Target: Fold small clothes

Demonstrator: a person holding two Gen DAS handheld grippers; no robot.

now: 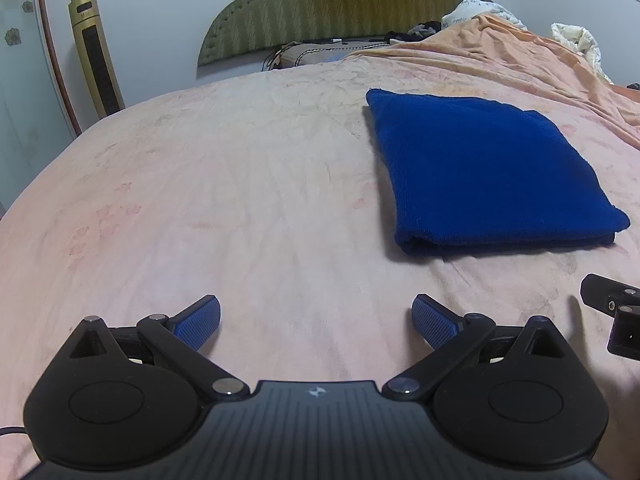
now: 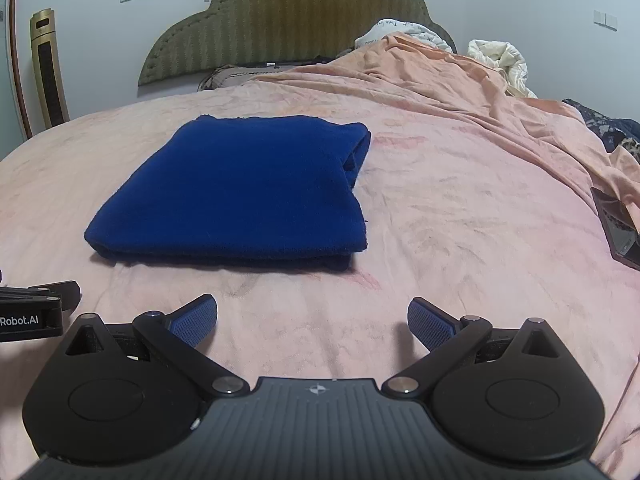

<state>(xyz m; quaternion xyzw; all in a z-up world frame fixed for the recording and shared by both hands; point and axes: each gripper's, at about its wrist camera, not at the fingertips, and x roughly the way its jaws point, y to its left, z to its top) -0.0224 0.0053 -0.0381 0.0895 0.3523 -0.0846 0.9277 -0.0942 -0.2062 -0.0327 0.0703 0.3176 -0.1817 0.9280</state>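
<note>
Both tongs are spread wide with nothing between the fingers. In the left wrist view the left gripper [image 1: 316, 320] sits at the bottom middle of the frame, blue pads [image 1: 198, 322] angled outward, hovering over bare pink sheet. Same story in the right wrist view: the right gripper [image 2: 312, 320] is at the bottom middle, its jaws splayed apart and holding nothing.

You can catch each one from the other's camera too. A black bit of the right gripper pokes in at the lower right edge of the left view, and a piece of the left gripper with "Robot.AI" lettering shows at the lower left edge of the right view.

The blue knit garment [image 1: 480, 172] is folded into a neat, roughly square stack lying flat on the pink bedsheet [image 1: 240, 200]. In the left view it's in the right half of the frame, above and to the right of the fingers. In the right view [image 2: 236, 188] it's left of center, just beyond the fingertips, with the folded layers showing along its near and right edges. Neither gripper touches it.

Further out: a rumpled orange blanket [image 2: 460, 80] at upper right, a green headboard [image 2: 288, 24] at top center, a gold tower fan [image 1: 96, 56] at upper left, and a dark phone-like slab [image 2: 618, 228] at the right edge.
</note>
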